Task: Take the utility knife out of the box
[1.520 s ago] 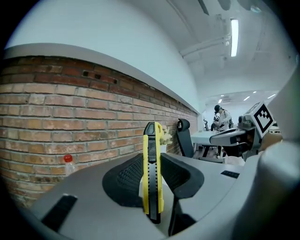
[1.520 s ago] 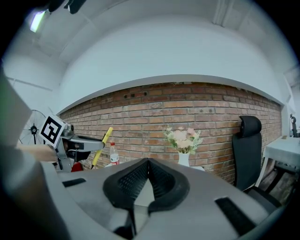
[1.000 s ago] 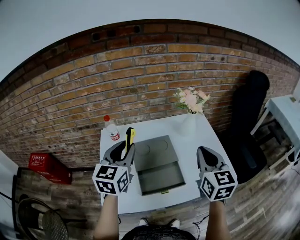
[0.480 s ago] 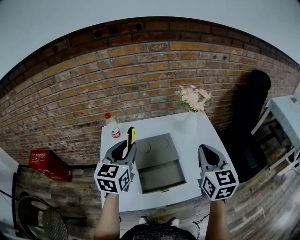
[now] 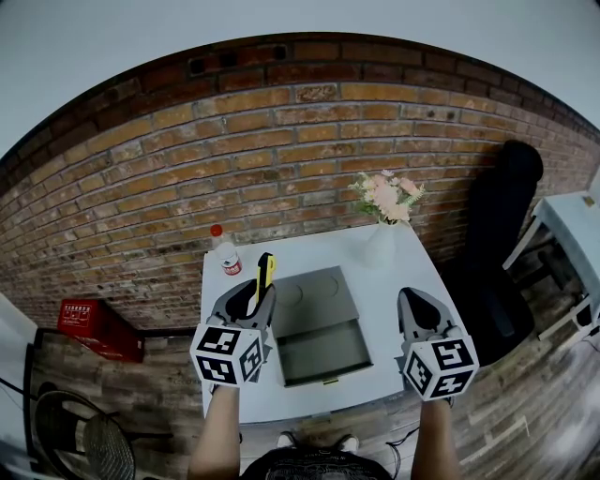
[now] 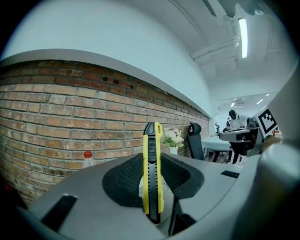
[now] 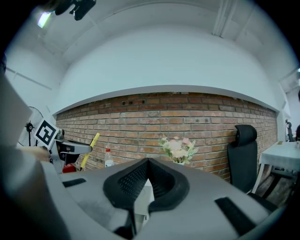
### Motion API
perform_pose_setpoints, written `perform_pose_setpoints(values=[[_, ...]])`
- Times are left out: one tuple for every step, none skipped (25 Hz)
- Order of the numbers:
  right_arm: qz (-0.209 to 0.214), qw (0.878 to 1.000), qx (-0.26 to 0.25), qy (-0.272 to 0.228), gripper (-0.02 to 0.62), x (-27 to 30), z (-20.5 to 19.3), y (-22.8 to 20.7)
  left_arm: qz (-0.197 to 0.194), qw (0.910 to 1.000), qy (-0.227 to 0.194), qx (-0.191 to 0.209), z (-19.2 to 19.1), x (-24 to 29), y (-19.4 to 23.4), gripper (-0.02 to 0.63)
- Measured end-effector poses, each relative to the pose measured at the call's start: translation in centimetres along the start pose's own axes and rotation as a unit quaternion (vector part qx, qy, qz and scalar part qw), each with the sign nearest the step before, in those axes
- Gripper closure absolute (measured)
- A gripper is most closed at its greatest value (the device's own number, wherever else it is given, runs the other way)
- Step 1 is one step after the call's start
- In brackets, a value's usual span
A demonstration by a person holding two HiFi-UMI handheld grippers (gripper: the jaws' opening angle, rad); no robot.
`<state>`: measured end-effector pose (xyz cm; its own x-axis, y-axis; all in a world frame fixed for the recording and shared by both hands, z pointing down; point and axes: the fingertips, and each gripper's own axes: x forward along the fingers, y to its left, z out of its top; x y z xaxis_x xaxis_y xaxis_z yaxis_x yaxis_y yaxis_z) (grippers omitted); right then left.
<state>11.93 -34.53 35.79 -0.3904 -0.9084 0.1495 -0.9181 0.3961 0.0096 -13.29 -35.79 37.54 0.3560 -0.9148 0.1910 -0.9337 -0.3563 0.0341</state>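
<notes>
The jaws of the left gripper (image 5: 248,302) clamp the utility knife (image 6: 152,178) low on its body, upright, clear of the open box (image 5: 319,349) on the table (image 5: 375,281). The jaws of the right gripper (image 5: 413,307) are closed and empty. The knife is probably light, rigid and slick, so a mid-body hold suits.

A brick wall (image 5: 281,159) faces me, with white plaster (image 5: 281,23) above it. My white bench (image 5: 398,281) stands against it on a wood-plank floor (image 5: 150,403). A black office chair (image 5: 497,234) stands at its right, a red crate (image 5: 89,330) at its left. A ceiling strip light (image 6: 243,30) is lit.
</notes>
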Motion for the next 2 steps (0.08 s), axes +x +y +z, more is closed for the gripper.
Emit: perform_pose_setpoints(values=[[0.0,1.0,0.0,-0.001,0.577,0.0,0.04,0.01,-0.001,1.0,0.0,0.0,0.0,0.01,-0.06,0.477],[0.0,1.0,0.0,-0.001,0.577,0.01,0.08,0.01,-0.001,1.0,0.0,0.0,-0.01,0.03,-0.12,0.479]])
